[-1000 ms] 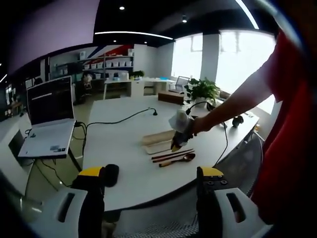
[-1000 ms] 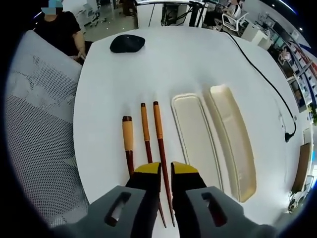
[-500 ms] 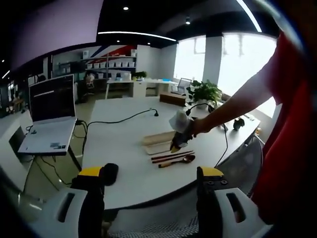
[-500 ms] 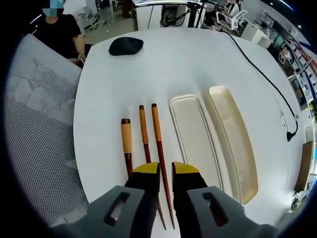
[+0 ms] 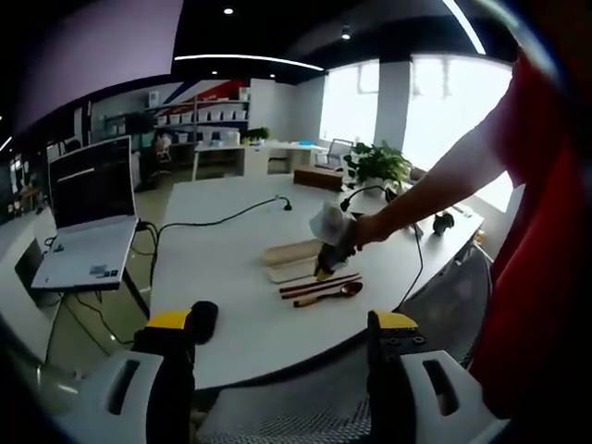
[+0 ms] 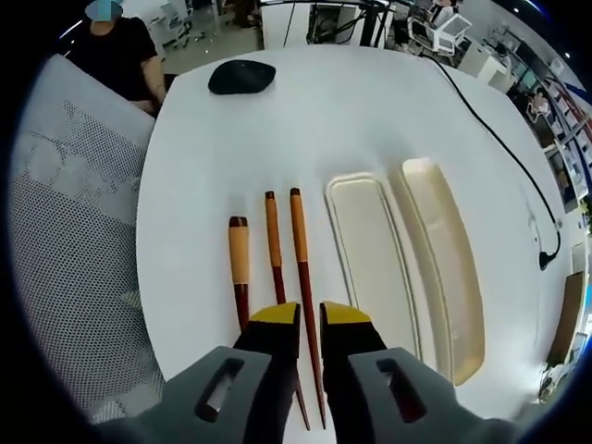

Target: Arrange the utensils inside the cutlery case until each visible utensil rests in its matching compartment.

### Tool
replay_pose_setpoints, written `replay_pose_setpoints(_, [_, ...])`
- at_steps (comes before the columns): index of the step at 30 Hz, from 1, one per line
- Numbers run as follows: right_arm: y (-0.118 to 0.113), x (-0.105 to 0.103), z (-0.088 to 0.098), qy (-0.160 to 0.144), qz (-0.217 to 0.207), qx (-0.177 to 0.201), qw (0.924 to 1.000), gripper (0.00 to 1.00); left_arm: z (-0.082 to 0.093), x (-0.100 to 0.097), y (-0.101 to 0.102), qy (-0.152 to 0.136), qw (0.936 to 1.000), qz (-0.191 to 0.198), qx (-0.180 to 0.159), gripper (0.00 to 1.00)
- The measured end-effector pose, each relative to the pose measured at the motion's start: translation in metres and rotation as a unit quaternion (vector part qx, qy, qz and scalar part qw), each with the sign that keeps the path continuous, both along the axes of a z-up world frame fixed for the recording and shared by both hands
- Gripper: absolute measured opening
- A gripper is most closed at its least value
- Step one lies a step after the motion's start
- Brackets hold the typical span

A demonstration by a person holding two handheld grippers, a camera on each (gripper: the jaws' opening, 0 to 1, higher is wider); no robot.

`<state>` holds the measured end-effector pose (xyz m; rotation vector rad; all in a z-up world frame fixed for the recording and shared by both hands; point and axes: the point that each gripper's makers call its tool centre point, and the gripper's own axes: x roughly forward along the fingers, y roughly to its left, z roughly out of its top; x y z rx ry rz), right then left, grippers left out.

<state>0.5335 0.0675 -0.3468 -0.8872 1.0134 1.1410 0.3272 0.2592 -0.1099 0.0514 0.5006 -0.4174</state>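
White and glossy, the round-cornered bench (image 6: 277,129) carried everything in the right gripper view: two long brown wooden chopsticks (image 6: 301,268) lay side by side, with a brown spoon with a tan handle (image 6: 239,268) just beside them on the left. To their right sat the two cream oblong halves of the cutlery case (image 6: 370,259), the flatter tray nearer the chopsticks and the deeper one beyond it, both empty of utensils. The right hand-held gripper (image 6: 310,319) hovered over the near ends of the chopsticks, its yellow-tipped jaws only narrowly apart with one chopstick running under the gap; whether they touched it could not be told. A black computer mouse (image 6: 240,77) rested near the far edge of the bench, a black cable (image 6: 499,148) trailed across the right side, and a grey mesh chair back (image 6: 65,231) stood off the left edge.

From the left gripper view, the left hand-held gripper (image 5: 287,324) hung well back from the bench with its jaws wide apart, gripping nothing. An open laptop (image 5: 88,213) sat on a neighbouring desk at left. Bright windows (image 5: 435,111), a potted green plant (image 5: 375,166) and shelving filled the office behind.
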Motion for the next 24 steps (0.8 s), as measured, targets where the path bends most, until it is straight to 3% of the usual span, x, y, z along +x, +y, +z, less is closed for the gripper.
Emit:
replay_pose_setpoints(2, [-0.001,0.002,0.0,-0.01,0.001,-0.007,0.9999,0.05,0.0,-0.001,0.001,0.001,1.0,0.002,0.001,0.78])
replay_pose_setpoints(12, [0.004,0.006,-0.002,-0.004,0.001,-0.003,1.0,0.05,0.001,-0.004,0.004,0.0,0.9999,0.011,-0.003,0.78])
replay_pose_setpoints(15, [0.009,0.005,0.001,0.003,-0.004,0.015,0.9999,0.08,0.0,-0.003,0.004,-0.001,0.9998,0.017,-0.005,0.78])
replay_pose_setpoints(17, [0.009,0.007,0.0,0.003,-0.005,0.016,0.9999,0.08,0.002,-0.002,0.003,-0.005,0.9996,0.021,-0.019,0.77])
replay_pose_setpoints(20, [0.006,0.005,0.0,-0.002,0.003,0.002,1.0,0.07,0.016,0.001,-0.001,-0.017,0.9954,0.036,-0.087,0.77])
replay_pose_setpoints(24, [0.005,0.002,-0.001,0.0,0.006,0.0,1.0,0.06,0.023,0.004,0.009,-0.025,0.9945,0.047,-0.09,0.77])
